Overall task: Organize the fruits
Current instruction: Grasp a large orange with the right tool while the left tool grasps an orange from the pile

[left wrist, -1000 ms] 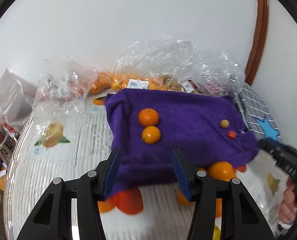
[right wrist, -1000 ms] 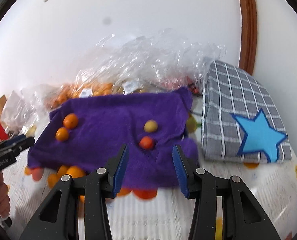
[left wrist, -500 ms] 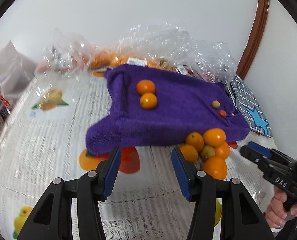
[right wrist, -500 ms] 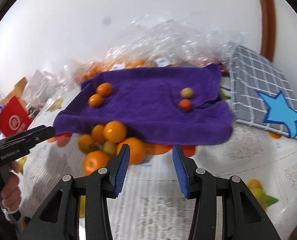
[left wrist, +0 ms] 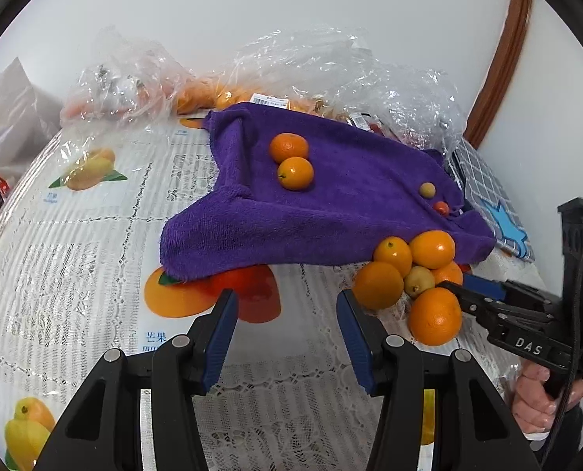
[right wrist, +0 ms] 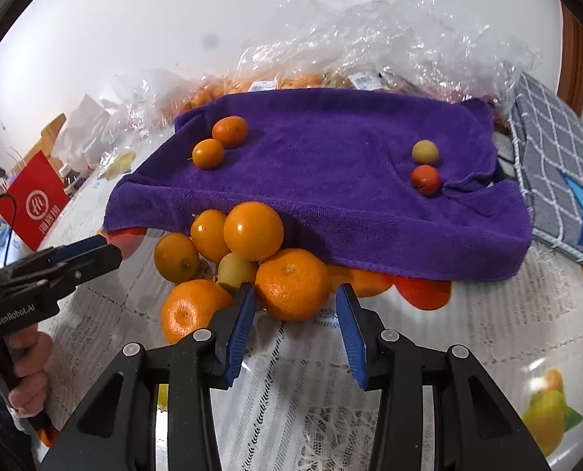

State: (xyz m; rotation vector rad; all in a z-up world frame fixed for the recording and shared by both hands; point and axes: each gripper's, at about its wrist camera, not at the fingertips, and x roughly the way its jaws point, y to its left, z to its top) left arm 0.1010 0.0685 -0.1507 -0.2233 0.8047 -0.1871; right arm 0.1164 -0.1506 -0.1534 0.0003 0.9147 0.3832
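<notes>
Barely started: four fruits on purple towel (right wrist: 330,180), pile (right wrist: 232,259) still loose on surface; right tool (right wrist: 295,314) closing around orange (right wrist: 291,284) (left tool (left wrist: 287,329) spread, empty).

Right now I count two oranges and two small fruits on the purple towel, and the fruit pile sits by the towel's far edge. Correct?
Not quite. The two oranges and two small fruits do lie on the purple towel, but the fruit pile sits at the towel's near edge, just ahead of the right gripper, whose jaws are closing. The right wrist view shows it.
</notes>
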